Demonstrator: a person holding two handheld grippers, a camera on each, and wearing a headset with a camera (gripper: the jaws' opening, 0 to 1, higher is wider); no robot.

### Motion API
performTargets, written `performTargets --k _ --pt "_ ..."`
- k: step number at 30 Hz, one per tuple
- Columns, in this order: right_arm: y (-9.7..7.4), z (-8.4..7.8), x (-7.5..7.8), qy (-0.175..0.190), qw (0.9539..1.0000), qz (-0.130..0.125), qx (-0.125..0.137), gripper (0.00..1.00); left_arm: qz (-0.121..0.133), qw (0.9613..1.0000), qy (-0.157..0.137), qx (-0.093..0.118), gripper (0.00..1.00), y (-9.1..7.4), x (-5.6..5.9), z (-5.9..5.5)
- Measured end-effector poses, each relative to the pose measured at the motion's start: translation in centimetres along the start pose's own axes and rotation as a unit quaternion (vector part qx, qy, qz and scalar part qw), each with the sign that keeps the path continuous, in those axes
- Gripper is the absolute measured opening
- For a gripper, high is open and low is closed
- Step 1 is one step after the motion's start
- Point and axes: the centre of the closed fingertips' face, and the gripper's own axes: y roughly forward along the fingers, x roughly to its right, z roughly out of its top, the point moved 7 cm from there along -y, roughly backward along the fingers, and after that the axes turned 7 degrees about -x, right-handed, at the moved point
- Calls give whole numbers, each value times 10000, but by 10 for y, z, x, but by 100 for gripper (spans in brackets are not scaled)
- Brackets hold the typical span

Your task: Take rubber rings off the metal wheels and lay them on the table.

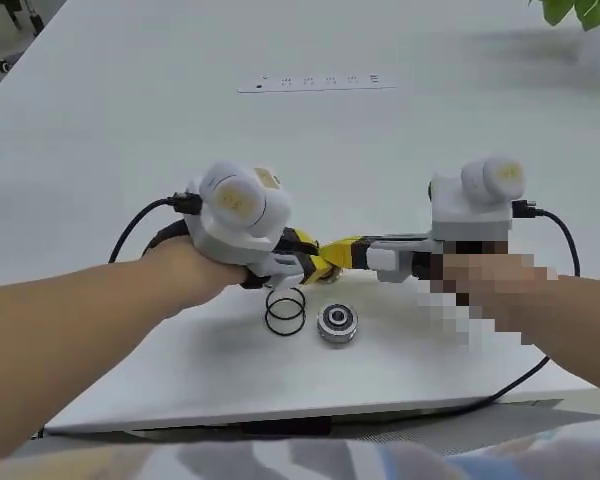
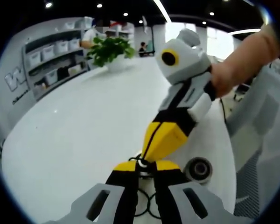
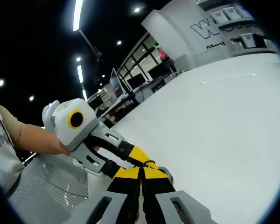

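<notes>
Two black rubber rings (image 1: 285, 311) lie overlapping on the white table (image 1: 180, 370), and a metal wheel (image 1: 337, 322) sits just right of them. Above them my left gripper (image 1: 315, 262) and right gripper (image 1: 338, 255) point at each other, yellow tips touching. Both pairs of jaws are pressed together. In the left gripper view my left gripper (image 2: 144, 167) meets the right gripper (image 2: 148, 154), with the wheel (image 2: 198, 169) to the right and the rings (image 2: 147, 205) below. The right gripper view shows my right gripper (image 3: 141, 173), the left gripper (image 3: 147, 164) and the wheel (image 3: 166, 175). A small dark bit at the tips is unclear.
A white strip with dark marks (image 1: 315, 82) lies far back on the table. Green leaves (image 1: 575, 10) hang in at the top right. Black cables (image 1: 130, 235) trail from both grippers. The table's front edge (image 1: 280, 418) runs just under my arms.
</notes>
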Motion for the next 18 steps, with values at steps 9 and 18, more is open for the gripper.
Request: performTargets --k 9,18 --pt "-4 -5 8 -7 9997 -247 20 0 22 10000 -30 52 12 0 0 0" --pt "-8 -5 8 -25 9995 -298 38 0 -32 9999 86 59 14 -2 0 2"
